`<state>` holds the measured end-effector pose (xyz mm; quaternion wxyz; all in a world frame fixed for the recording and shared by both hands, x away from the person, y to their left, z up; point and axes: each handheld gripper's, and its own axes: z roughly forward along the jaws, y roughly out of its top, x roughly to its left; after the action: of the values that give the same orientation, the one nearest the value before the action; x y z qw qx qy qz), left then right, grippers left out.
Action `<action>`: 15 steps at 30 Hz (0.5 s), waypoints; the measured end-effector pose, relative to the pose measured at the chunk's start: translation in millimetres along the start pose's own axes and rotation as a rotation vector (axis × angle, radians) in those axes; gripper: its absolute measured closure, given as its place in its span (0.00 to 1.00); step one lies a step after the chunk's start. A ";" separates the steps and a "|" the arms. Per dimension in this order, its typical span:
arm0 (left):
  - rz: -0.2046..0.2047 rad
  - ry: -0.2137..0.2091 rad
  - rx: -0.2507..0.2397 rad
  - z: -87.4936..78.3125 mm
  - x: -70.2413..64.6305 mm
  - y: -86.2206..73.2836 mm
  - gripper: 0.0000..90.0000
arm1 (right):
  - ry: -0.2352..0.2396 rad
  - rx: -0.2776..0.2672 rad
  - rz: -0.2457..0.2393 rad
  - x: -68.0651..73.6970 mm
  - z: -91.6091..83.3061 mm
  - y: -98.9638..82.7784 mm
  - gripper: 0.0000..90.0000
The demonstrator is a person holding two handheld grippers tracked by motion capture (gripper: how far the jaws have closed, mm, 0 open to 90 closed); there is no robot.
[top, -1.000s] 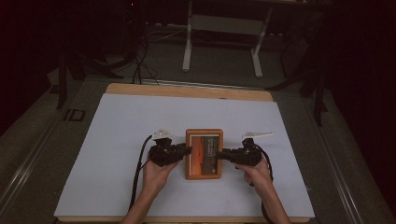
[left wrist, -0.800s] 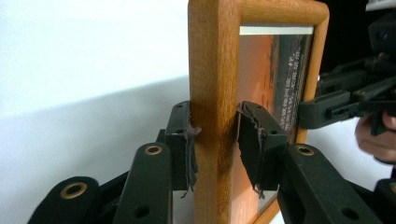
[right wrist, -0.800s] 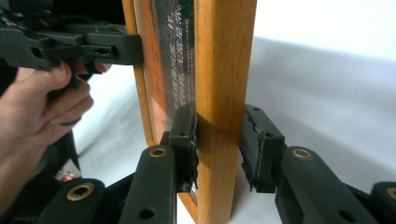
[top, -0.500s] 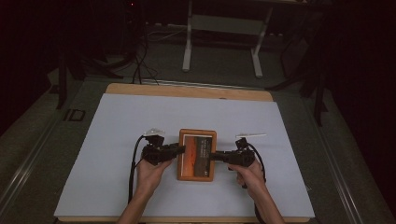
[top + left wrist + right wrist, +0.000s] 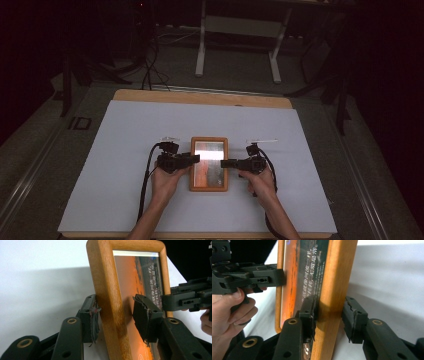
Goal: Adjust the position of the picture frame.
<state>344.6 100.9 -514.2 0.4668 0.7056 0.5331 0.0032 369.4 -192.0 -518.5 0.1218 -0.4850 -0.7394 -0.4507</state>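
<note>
Frame: a rectangular wooden picture frame with an orange print under glass (image 5: 209, 164) lies flat on the white sheet (image 5: 115, 165) covering the wooden bench (image 5: 200, 97), near its front middle.
Left hand-held gripper (image 5: 192, 159): its jaws straddle the frame's left rail; they have just been opening, one pad at the rail's outer edge, the other standing clear above the glass (image 5: 146, 262).
Right hand-held gripper (image 5: 226, 163): jaws either side of the right rail (image 5: 335, 290), just opened wider, the outer pad off the wood.
Hands: one on each gripper, forearms entering from the bench's near edge.
</note>
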 end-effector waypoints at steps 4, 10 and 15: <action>-0.036 -0.029 0.018 7.2 9.0 0.4 0.60 | -0.025 0.014 0.027 -2.4 4.7 1.0 0.68; -0.012 -0.010 0.045 13.4 10.3 0.0 0.55 | -0.050 0.031 0.051 -5.5 9.4 3.5 0.66; 0.018 -0.008 0.042 14.1 9.5 -0.4 0.52 | -0.061 0.031 0.030 -3.8 9.8 3.0 0.65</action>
<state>355.5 98.8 -527.1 0.4540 0.7201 0.5247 -0.0064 376.3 -186.3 -524.6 0.1133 -0.5075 -0.7425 -0.4223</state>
